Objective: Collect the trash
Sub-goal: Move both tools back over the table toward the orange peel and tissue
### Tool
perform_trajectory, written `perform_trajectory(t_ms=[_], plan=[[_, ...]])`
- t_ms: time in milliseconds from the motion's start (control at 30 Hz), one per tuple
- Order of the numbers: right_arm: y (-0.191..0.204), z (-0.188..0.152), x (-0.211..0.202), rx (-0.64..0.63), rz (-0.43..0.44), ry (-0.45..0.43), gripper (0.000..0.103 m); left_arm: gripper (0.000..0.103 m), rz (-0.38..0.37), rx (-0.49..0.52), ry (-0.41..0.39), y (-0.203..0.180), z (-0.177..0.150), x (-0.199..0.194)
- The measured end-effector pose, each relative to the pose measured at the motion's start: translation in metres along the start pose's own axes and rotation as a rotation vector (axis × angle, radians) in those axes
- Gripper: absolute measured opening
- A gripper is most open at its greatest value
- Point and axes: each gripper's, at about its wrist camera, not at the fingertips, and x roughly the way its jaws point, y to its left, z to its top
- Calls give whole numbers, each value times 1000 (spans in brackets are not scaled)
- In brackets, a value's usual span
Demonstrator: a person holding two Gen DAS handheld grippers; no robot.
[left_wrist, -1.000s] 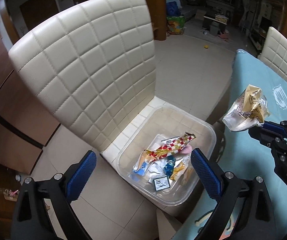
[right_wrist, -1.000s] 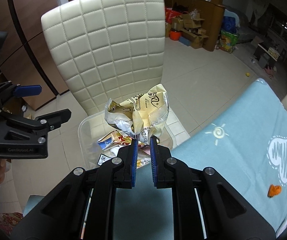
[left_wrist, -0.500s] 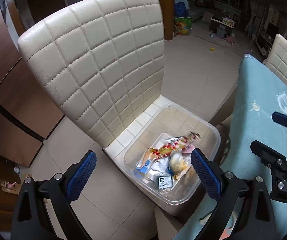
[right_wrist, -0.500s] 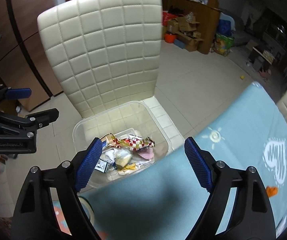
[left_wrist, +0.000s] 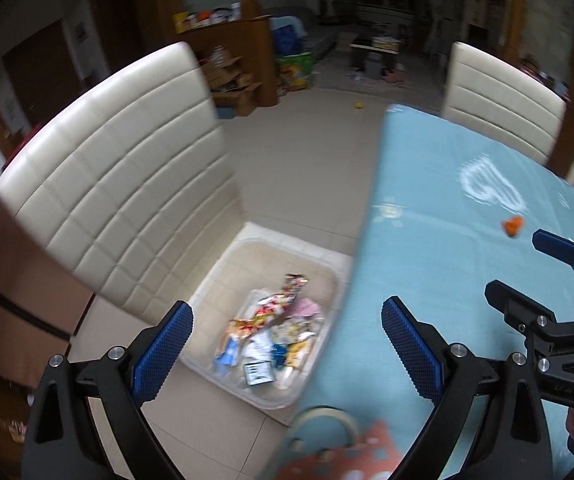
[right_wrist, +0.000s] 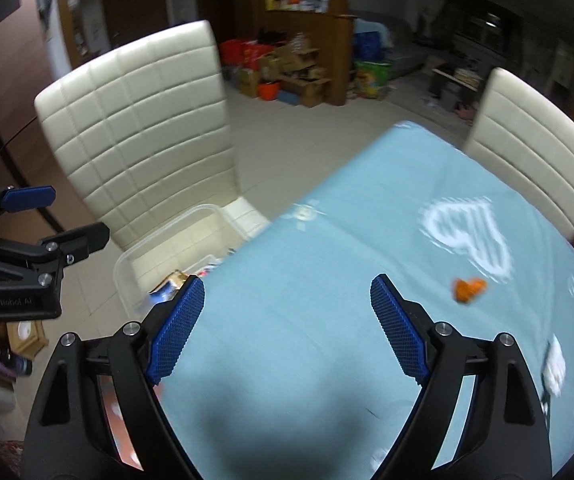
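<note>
A clear plastic bin sits on the seat of a cream quilted chair and holds several wrappers. Its corner also shows in the right wrist view. My left gripper is open and empty above the bin and the table edge. My right gripper is open and empty over the light blue tablecloth. An orange scrap lies on the cloth to the right of it, also in the left wrist view. A white crumpled scrap lies at the far right.
Two more cream chairs stand at the table's far side. A pink patterned item with a ring shape lies at the table's near edge. The tiled floor lies beyond, with boxes and a wooden cabinet at the back.
My right gripper opened and dropped the yellow-white snack bag into the bin, then swung right over the table. My left gripper also turned right toward the table.
</note>
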Motion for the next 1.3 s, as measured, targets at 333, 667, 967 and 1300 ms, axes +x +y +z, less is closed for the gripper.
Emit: perform_trajectory(t_ms=[333, 667, 967, 1300], plan=[[-88, -63, -54, 162, -130, 0, 85, 93, -118, 184, -24, -121, -7, -19], [-156, -109, -103, 295, -232, -32, 86, 93, -206, 314, -51, -217, -7, -43], [-192, -124, -121, 362, -290, -43, 90, 93, -236, 389, -66, -260, -6, -46], [-214, -118, -87, 394, -277, -4, 90, 93, -212, 417, -58, -267, 4, -24]])
